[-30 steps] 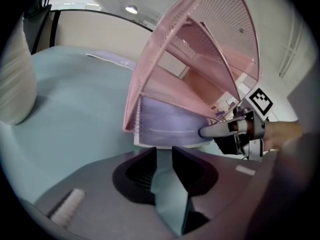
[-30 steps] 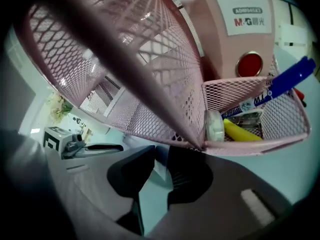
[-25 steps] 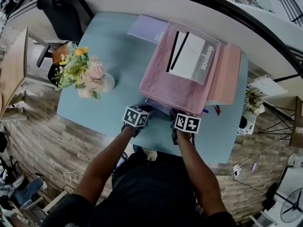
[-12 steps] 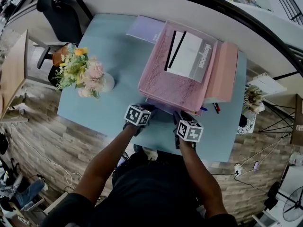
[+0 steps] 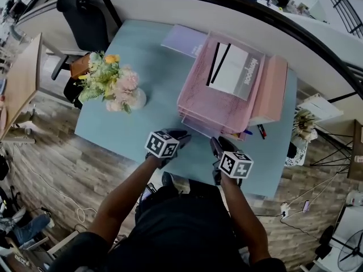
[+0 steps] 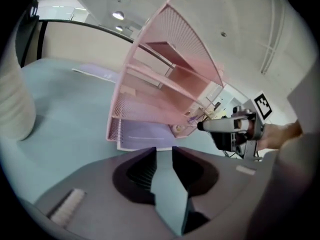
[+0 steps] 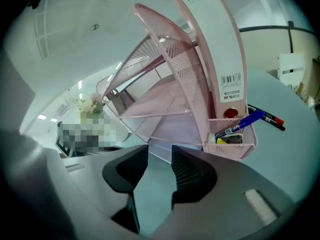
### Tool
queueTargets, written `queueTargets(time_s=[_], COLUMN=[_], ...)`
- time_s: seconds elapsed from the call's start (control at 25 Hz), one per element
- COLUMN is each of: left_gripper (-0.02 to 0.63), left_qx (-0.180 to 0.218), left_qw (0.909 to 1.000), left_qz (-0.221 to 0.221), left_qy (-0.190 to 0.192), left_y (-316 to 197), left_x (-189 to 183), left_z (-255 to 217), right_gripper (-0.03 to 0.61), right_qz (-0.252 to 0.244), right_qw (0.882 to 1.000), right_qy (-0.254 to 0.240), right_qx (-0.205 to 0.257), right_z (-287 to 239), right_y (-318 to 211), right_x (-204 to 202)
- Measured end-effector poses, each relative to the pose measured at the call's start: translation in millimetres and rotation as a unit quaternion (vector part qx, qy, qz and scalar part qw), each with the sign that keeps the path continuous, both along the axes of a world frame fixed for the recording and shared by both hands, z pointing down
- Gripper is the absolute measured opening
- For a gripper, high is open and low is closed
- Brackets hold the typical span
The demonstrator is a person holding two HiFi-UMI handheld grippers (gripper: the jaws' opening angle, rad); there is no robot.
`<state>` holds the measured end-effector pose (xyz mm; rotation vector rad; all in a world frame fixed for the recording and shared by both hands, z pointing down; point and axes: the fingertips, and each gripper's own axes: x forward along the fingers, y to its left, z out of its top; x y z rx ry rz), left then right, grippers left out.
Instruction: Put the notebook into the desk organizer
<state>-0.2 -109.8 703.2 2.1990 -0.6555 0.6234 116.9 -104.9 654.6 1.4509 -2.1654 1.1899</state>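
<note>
A teal tabletop [image 5: 147, 67] stands on a wooden floor [image 5: 51, 169], with a black office chair [image 5: 82, 16] at its far left corner. A vase of flowers [image 5: 116, 84] sits toward the left edge. The pink mesh desk organizer [image 5: 210, 103], a stack of tilted trays, takes up the right half, and a pink file box [image 5: 272, 86] stands upright against its right side. A small mesh cup with pens [image 7: 245, 124] hangs at the organizer's near right corner.

The lilac notebook [image 6: 145, 136] lies flat in the lowest tray, its near edge poking a little way out of the tray's front. A grey-and-white book with two black bands [image 5: 232, 69] rests on the top tray, and a pale purple pad [image 5: 184, 38] lies on the tabletop behind the organizer.

Both tools hang in front of the organizer, clear of it, with bare tabletop between them and the trays. The left tool [image 6: 164, 151] points at the lilac notebook's protruding edge, which sits just beyond its tips without touching them. Its jaws stand slightly apart with nothing between them. The right tool [image 7: 160, 151] faces the organizer's near right part, beside the pen cup. Its jaws have just been opening and now stand spread, showing only tabletop in the gap.
</note>
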Motion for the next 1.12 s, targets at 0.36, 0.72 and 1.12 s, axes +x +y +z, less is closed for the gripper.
queueTargets(time_s=[0.36, 0.72, 1.12], left_gripper=[0.158, 0.158, 0.158], left_qx=[0.055, 0.147, 0.278], left_qw=[0.997, 0.9859, 0.9585], left_qz=[-0.019, -0.028, -0.046], left_qy=[0.052, 0.074, 0.041], left_y=[19, 32, 62], left_x=[-40, -89, -156], left_z=[-79, -170, -261], right_gripper=[0.144, 0.116, 0.048], right_qz=[0.004, -0.052, -0.16], right_qw=[0.996, 0.974, 0.937], right_qy=[-0.027, -0.029, 0.011], right_qx=[0.09, 0.22, 0.309], right_z=[-91, -222, -324], right_y=[7, 30, 75], right_x=[-3, -45, -114])
